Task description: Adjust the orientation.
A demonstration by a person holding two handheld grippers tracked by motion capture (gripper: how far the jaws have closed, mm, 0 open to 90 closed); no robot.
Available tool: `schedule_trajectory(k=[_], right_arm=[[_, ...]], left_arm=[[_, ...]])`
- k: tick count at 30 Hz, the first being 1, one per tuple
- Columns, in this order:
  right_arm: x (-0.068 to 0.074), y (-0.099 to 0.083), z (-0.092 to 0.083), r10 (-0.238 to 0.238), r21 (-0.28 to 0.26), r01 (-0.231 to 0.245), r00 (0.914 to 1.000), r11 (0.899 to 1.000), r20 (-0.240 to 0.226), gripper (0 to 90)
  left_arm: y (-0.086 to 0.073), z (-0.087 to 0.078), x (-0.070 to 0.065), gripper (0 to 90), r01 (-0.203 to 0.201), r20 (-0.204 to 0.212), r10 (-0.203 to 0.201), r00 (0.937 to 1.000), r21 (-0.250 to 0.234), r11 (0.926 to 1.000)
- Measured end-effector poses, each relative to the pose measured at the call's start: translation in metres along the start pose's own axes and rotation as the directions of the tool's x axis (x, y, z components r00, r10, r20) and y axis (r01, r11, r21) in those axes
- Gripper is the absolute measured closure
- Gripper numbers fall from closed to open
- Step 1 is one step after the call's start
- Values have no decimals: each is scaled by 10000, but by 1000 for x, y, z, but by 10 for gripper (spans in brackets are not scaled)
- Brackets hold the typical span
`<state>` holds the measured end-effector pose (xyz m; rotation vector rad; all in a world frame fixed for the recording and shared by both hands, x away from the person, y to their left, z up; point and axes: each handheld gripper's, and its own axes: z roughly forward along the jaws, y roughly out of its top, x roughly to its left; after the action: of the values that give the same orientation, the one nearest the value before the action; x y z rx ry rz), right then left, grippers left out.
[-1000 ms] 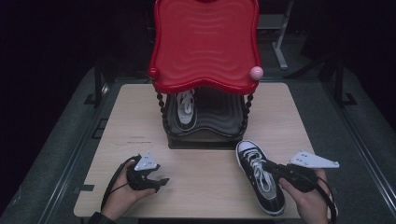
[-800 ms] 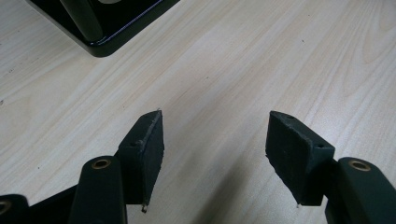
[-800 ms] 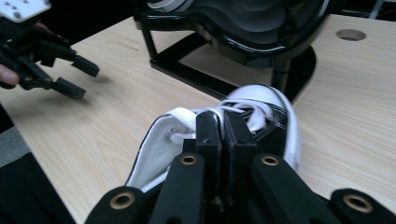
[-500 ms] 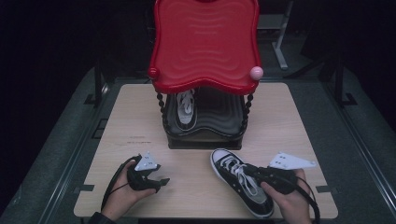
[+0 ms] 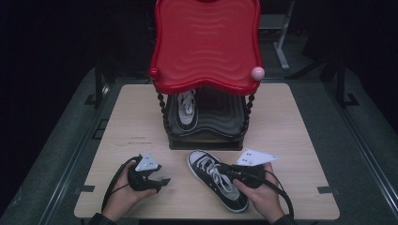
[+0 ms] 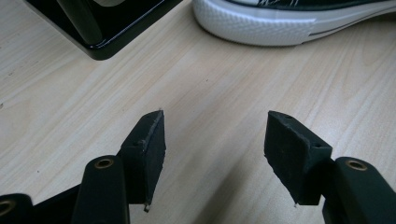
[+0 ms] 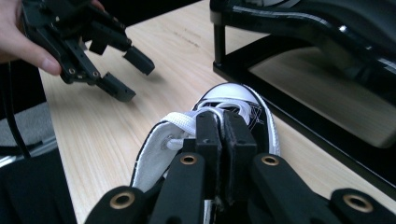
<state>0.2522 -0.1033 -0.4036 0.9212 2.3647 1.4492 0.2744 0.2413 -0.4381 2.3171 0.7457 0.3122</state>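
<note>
Since a second ago, we see the black sneaker [image 5: 217, 179] has slid from the lower right of the high view toward the lower centre, carried by the right gripper [image 5: 233, 171], whose jaws are clamped on its tongue. The left gripper [image 5: 159, 183] waits lower left, jaws apart and empty. We judge it is headed for the rack [image 5: 206, 138], beside the shelved shoe [image 5: 187, 108].

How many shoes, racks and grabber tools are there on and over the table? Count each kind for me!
Black-and-white sneakers: 2, one held on the table, one on the rack's lower shelf
Red-topped shoe rack: 1
Hand-held grippers: 2, left gripper, right gripper
Total: 5
</note>
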Motion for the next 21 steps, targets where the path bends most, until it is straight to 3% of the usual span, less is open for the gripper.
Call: schedule_trajectory(k=[7,9,13,16,21], right_arm=[[-4,-13,-1,-166,636,162,9999,9978,47,840],[-4,-16,-3,-187,680,193,9998,9975,-100,797],[-10,-17,-23,-75,245,77,9999,9997,-89,743],[-19,-23,-37,101,235,-110,9994,9997,343,788],[-32,-46,-45,303,1098,-380,9970,9932,715,838]], left_arm=[[3,3,-6,387,-91,72,91,9999,8,10000],[6,4,-7,392,-35,181,39,9998,-206,9998],[13,8,-14,412,-113,419,129,9990,-373,9992],[19,15,-21,470,-222,714,242,9972,-287,9993],[32,29,-32,666,-432,1286,446,9907,-137,9990]])
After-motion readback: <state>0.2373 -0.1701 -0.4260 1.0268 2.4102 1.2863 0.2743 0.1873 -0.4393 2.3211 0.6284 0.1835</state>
